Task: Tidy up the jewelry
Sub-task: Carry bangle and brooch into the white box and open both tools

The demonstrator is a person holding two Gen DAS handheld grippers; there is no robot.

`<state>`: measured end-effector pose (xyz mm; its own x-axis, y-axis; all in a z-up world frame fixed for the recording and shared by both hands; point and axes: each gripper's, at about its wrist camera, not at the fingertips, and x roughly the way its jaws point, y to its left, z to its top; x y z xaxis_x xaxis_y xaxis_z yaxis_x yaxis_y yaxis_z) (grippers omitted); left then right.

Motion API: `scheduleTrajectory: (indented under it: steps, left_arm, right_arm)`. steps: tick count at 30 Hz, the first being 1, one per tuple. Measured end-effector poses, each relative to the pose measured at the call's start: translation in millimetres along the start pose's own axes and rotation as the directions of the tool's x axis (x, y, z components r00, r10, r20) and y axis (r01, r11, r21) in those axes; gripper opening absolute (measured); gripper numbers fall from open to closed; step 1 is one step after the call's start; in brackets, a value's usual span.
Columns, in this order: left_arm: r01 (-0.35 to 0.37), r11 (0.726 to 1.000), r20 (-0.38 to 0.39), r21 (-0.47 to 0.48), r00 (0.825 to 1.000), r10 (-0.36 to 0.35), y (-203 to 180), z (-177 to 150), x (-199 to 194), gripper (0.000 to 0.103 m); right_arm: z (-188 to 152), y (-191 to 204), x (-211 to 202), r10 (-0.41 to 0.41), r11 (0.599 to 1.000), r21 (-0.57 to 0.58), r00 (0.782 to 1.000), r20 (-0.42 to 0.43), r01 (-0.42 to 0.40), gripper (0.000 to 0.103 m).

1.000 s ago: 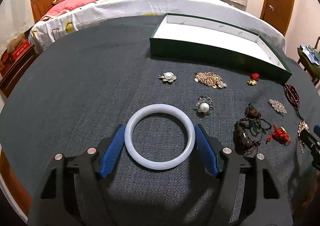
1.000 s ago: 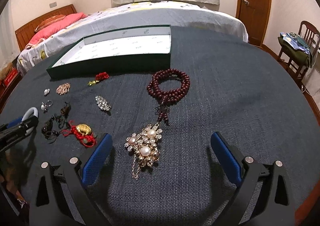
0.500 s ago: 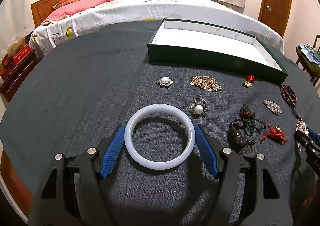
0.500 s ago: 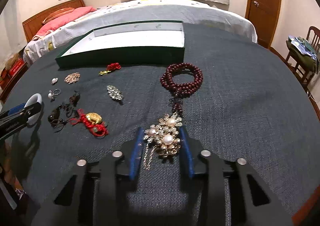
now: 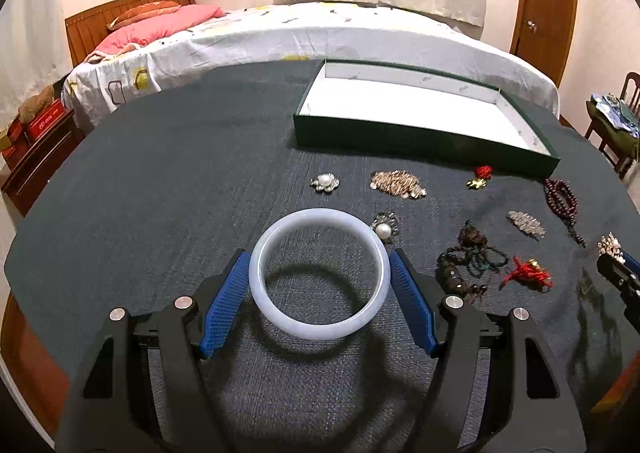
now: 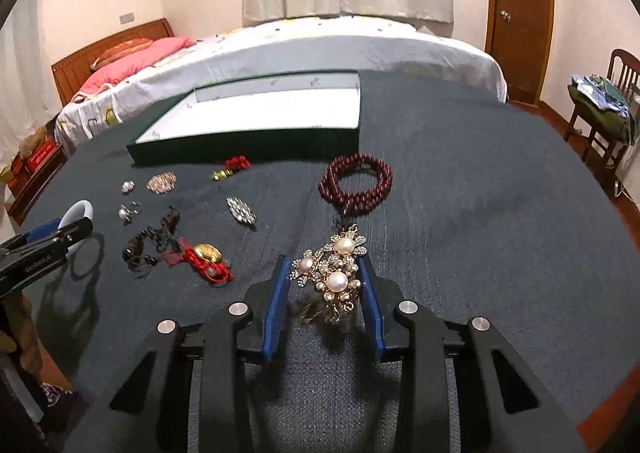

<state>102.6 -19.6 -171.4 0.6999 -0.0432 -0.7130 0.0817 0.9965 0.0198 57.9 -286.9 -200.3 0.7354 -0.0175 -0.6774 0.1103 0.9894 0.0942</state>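
Observation:
My left gripper (image 5: 319,277) is shut on a white jade bangle (image 5: 319,275) and holds it above the dark tablecloth; its shadow lies below. My right gripper (image 6: 325,281) is shut on a gold and pearl brooch (image 6: 330,271), lifted off the cloth. The open green box (image 5: 404,133) with a white inside stands at the back; it also shows in the right wrist view (image 6: 256,141). Loose pieces lie between: a pearl brooch (image 5: 325,183), a rose-gold cluster (image 5: 398,183), a pearl ring (image 5: 384,227), dark red beads (image 6: 356,185).
A red and gold charm (image 6: 206,257), a dark cord piece (image 6: 150,239), a crystal brooch (image 6: 241,209) and a small red flower (image 6: 232,166) lie on the cloth. A bed (image 5: 320,37) is behind the table, a chair (image 6: 600,121) at right.
My left gripper has lifted the bangle off the cloth. My right gripper closed on the pearl brooch and has raised it.

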Motion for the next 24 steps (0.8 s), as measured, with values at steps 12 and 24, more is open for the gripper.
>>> scheduleTrajectory:
  steps: [12,24]
  left_arm:
    - [0.043,0.999,0.137,0.01,0.99,-0.044,-10,37,-49,0.069]
    - [0.102,0.993,0.26,0.052,0.959,-0.112,-38,117,-47,0.069]
  right_arm:
    - [48,9,-43,0.047,0.999,-0.018,0.987,0.156,-0.045,0.034]
    - [135,17,-36,0.092,0.995,-0.055,0.949,0.303,-0.079,0.034]
